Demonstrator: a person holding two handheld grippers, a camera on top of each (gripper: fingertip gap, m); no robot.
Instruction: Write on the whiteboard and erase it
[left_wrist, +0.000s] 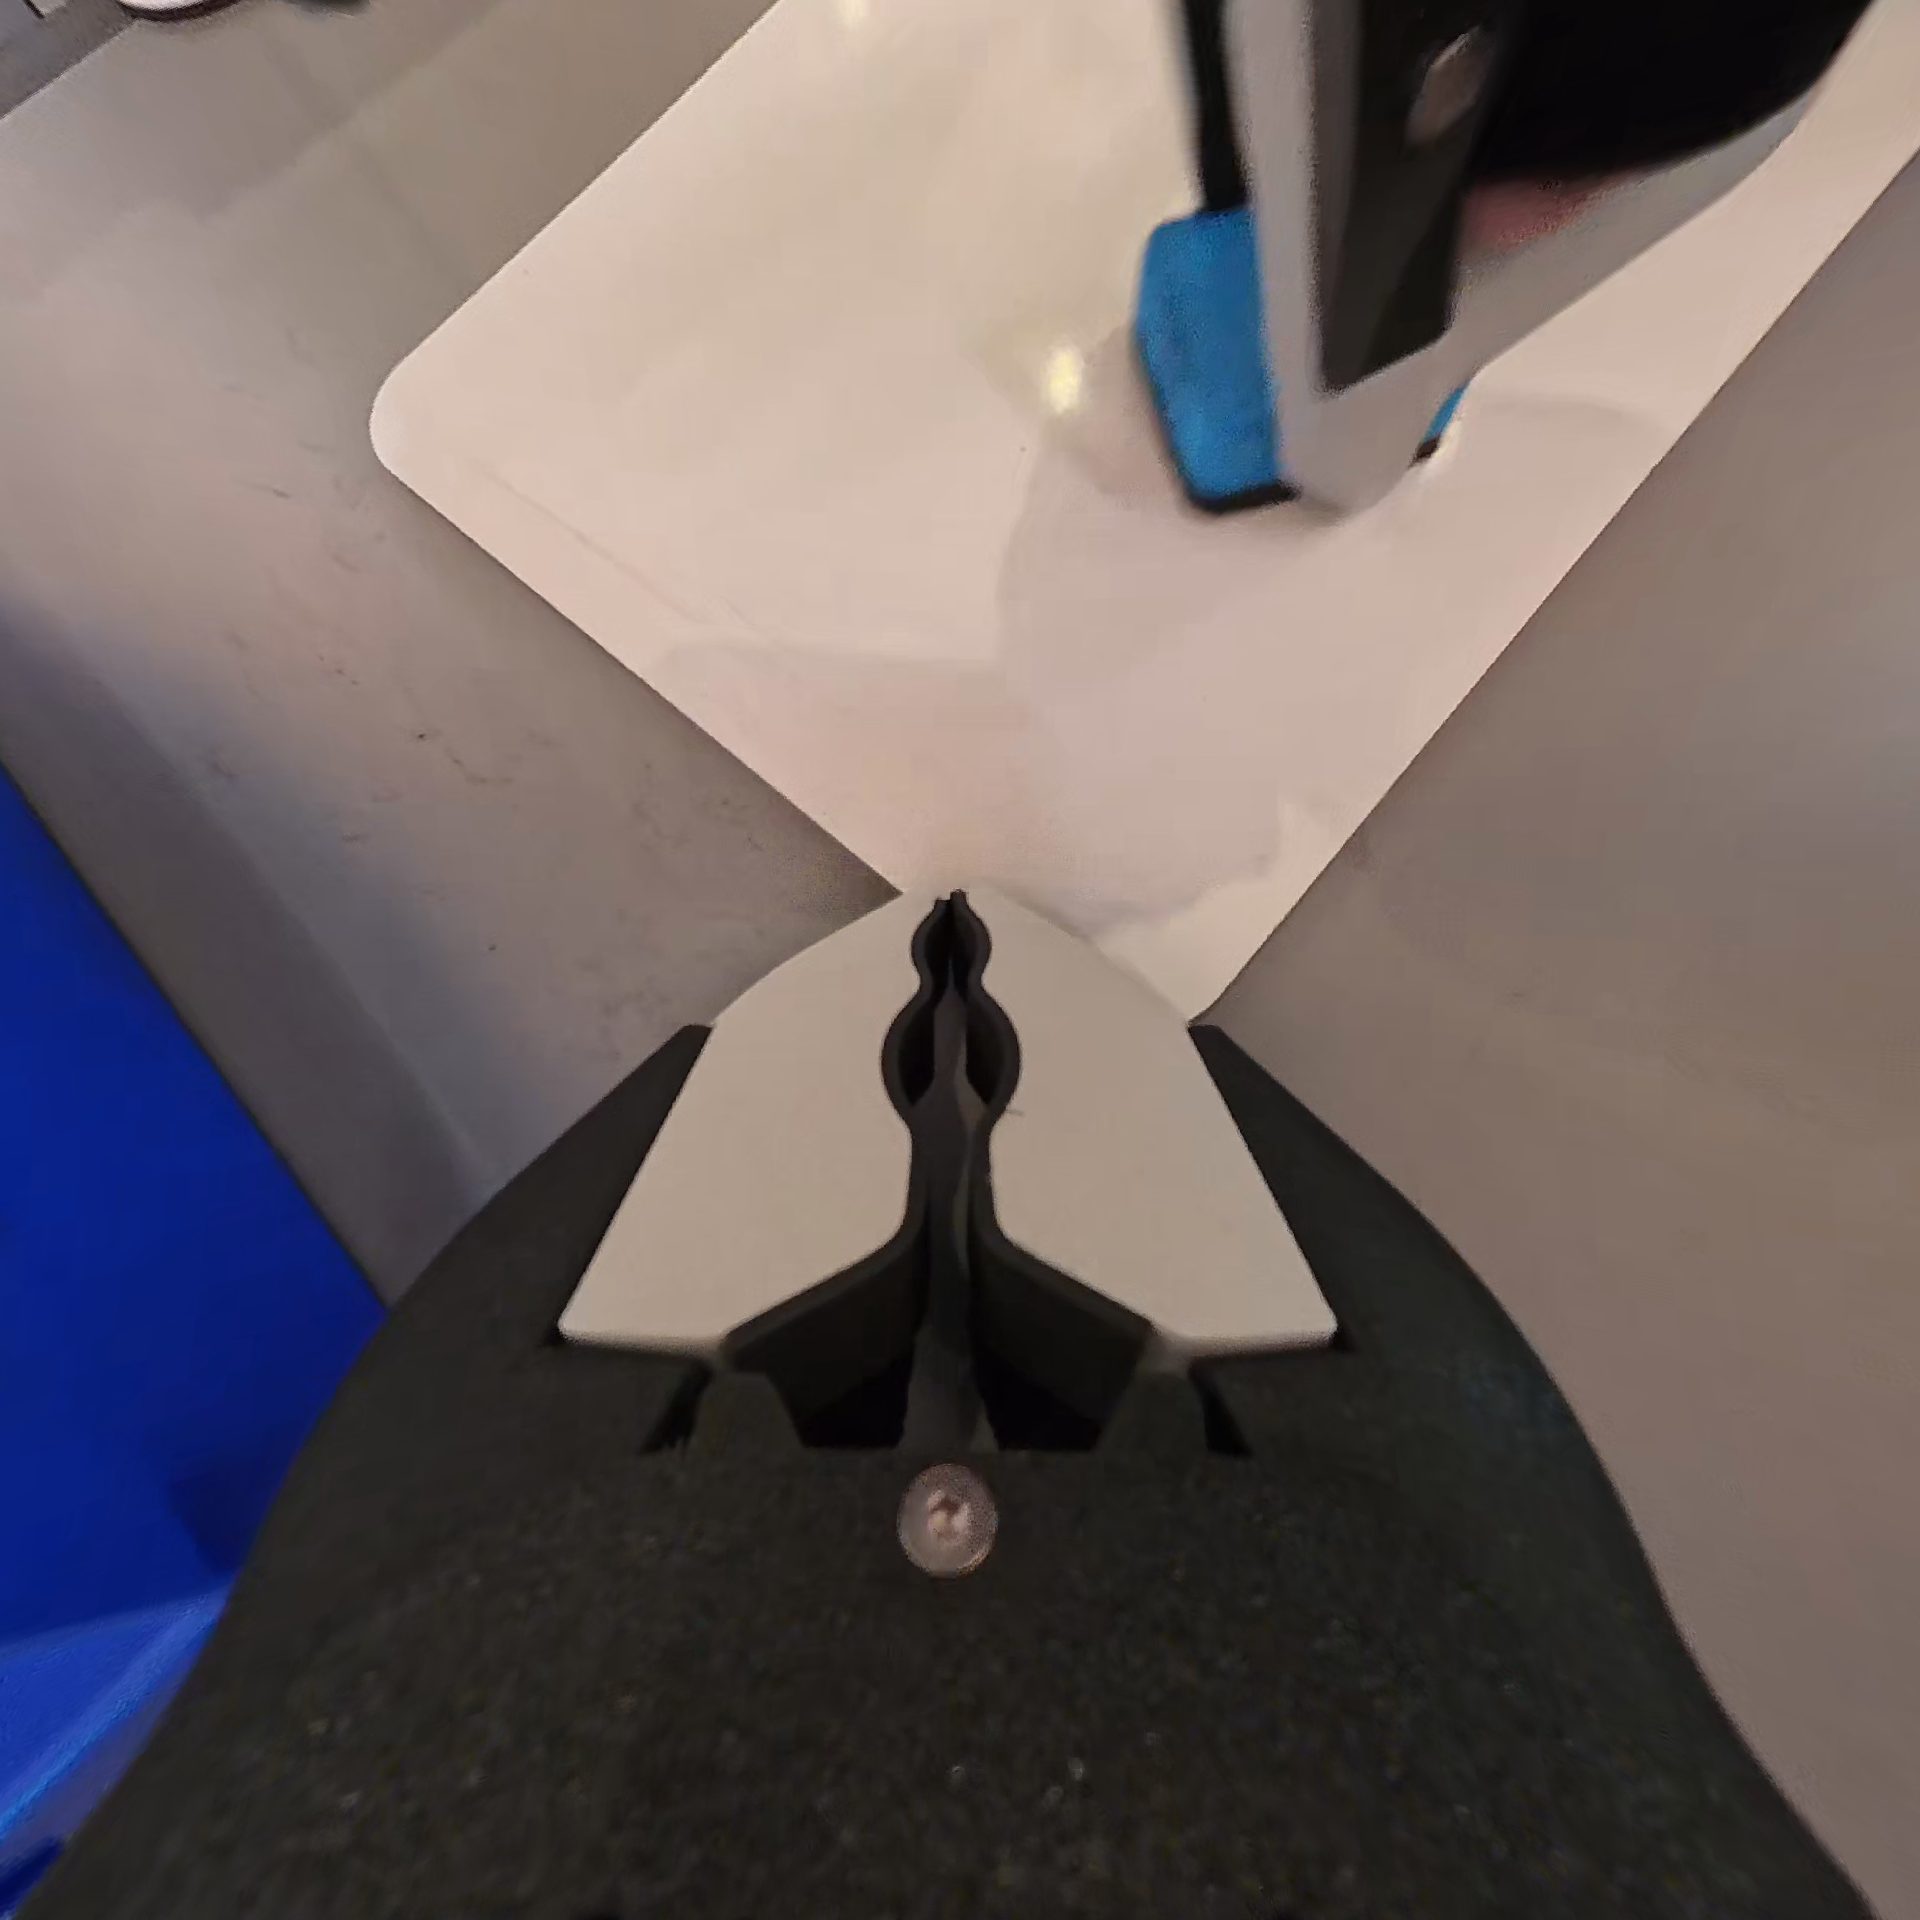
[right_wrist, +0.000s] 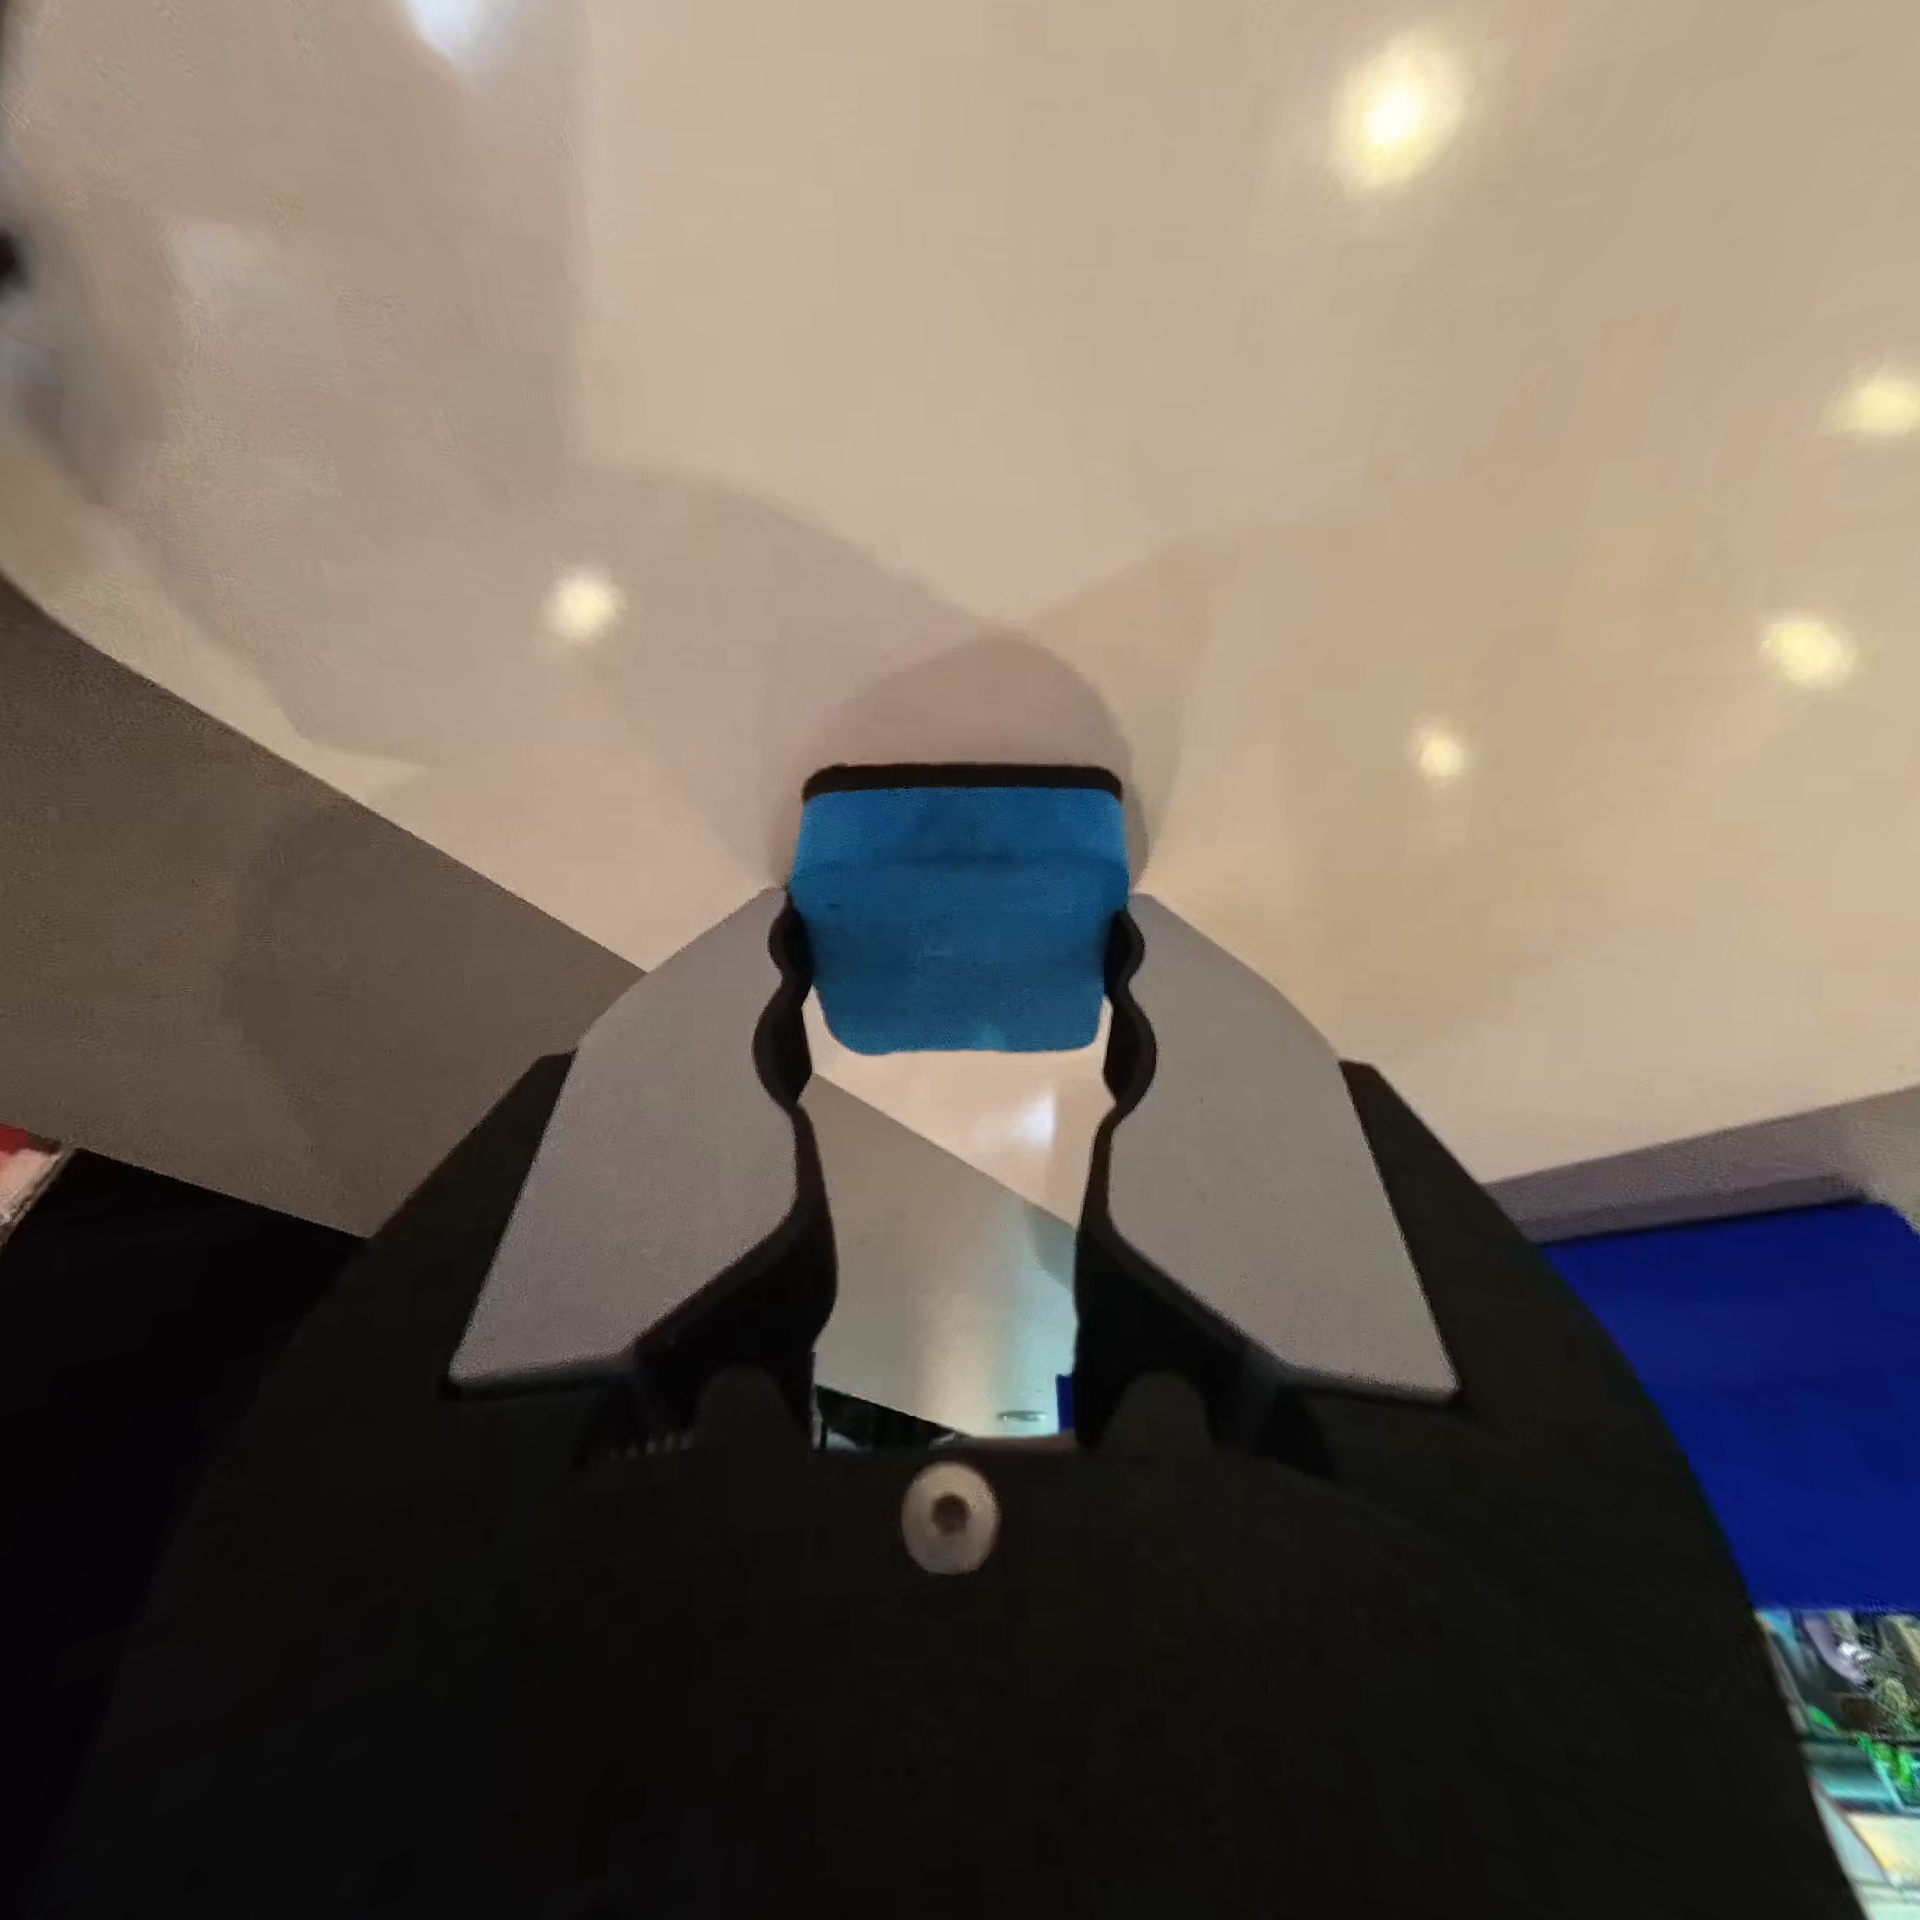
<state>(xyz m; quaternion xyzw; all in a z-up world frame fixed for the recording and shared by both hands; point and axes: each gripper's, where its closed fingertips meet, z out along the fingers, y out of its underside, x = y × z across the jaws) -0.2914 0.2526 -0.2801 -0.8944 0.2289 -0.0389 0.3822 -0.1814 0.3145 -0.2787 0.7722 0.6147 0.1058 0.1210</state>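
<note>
On the board: both grippers work here, over a grey table (left_wrist: 312, 623).
Right gripper (right_wrist: 956, 935): clamped on the eraser (right_wrist: 951, 925), one finger on each side of the blue block.
Eraser: blue foam body with a dark felt layer at its far end; that end is turned down to the board (right_wrist: 1247, 416) and appears to be touching it, though blur in the left wrist view leaves the contact uncertain.
Left gripper (left_wrist: 956, 904): jaws fully closed, nothing between them; tips rest at the near corner of the board, as if pinning it.
Board: white, glossy, rounded corners, lying flat on the table and set at an angle to the left wrist view. Ceiling lights reflect in it.
Marks: no writing or ink shows on the parts of the board in view.
Marker: none in either view.
Progress: judged late. The writing step looks finished, and erasing is under way or nearly complete.
Remaining: wipe any part of the board hidden behind the right gripper, then set the eraser down.
Surroundings: a blue surface (left_wrist: 125, 1143) lies at the left edge of the table.
</note>
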